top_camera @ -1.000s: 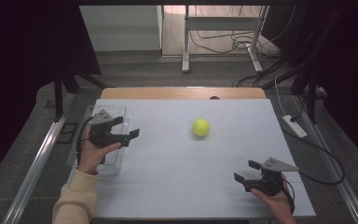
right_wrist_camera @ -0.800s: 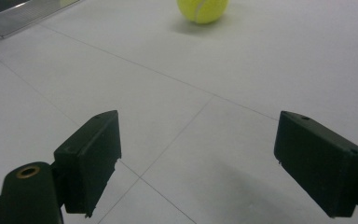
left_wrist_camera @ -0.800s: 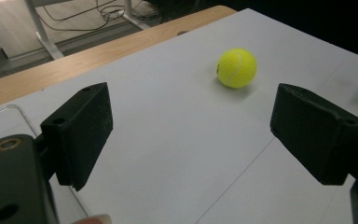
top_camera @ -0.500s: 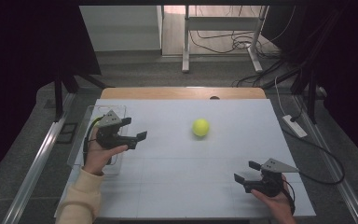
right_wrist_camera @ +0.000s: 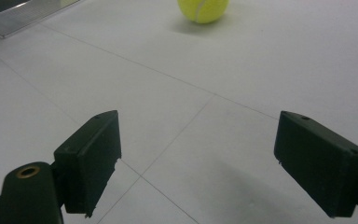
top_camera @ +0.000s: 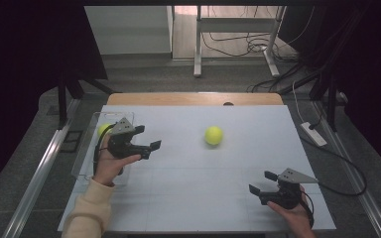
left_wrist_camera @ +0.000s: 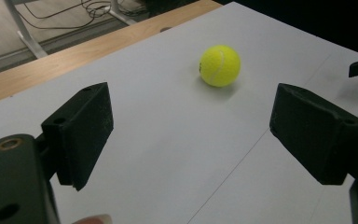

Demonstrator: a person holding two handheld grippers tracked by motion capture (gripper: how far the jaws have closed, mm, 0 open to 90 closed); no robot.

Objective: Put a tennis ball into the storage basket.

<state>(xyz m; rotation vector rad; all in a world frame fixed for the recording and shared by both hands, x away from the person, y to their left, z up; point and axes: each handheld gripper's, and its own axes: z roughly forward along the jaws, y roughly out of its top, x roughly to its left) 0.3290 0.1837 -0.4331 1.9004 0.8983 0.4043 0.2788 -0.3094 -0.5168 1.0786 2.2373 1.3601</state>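
Hovering over the left part of the white table (top_camera: 193, 198), the left gripper (top_camera: 146, 138) points toward the centre of the high view, its jaws standing well apart with nothing between them. The tennis ball (top_camera: 213, 135) sits alone on the table just above the middle of that frame, to the right of the left gripper and well apart from it, bare white surface lying between the two. In the left gripper view the tennis ball (left_wrist_camera: 220, 65) shows in the upper middle of the frame, beyond the tips of the two black jaws and roughly in line with the gap between them, touching neither. Behind the left hand (top_camera: 110, 163), at the left edge of the table, stands a clear plastic bin (top_camera: 87, 148), and a second yellow ball (top_camera: 103, 129) peeks out inside it near its upper end. Down in the lower right of the high view the right gripper (top_camera: 262, 182) rests low over the table, jaws spread wide and empty. In the right gripper view the tennis ball (right_wrist_camera: 203, 9) lies at the top edge of the frame, far ahead of the open jaws, with a seam line of the table surface running across between them.
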